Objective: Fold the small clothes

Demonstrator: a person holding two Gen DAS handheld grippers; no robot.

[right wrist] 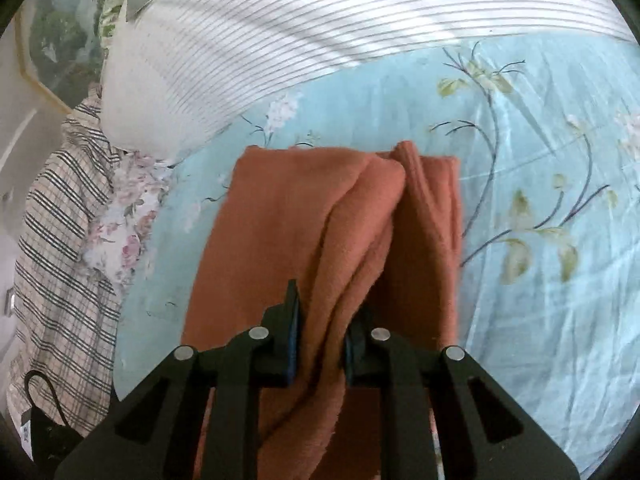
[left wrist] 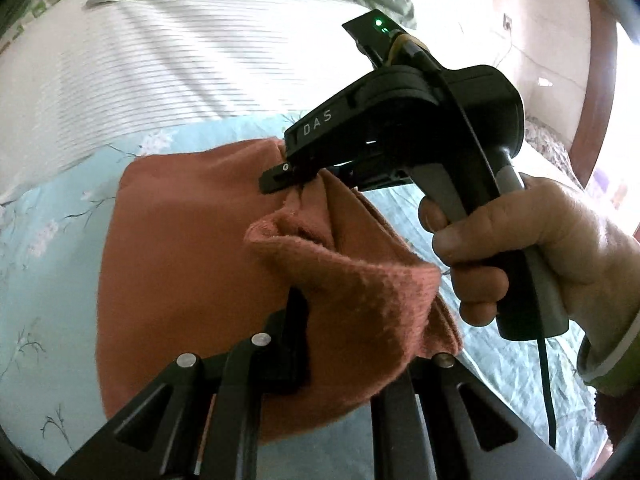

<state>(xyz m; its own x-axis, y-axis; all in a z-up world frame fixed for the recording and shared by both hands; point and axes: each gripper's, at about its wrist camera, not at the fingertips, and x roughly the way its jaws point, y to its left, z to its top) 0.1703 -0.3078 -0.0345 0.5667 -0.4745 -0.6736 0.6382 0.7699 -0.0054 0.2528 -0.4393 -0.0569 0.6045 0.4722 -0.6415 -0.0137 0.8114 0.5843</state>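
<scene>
A rust-orange knit garment lies partly folded on the light blue flowered bedsheet. My left gripper is shut on a bunched edge of it, which drapes over and hides the right finger. The right gripper shows in the left wrist view, held by a hand, and pinches another corner of the garment, lifting it. In the right wrist view my right gripper is shut on a ridge of the orange garment, whose far part lies flat on the sheet.
A white striped pillow lies beyond the garment and also shows in the right wrist view. A plaid cloth and a flowered cloth lie at the left. A wooden bed frame stands at the right.
</scene>
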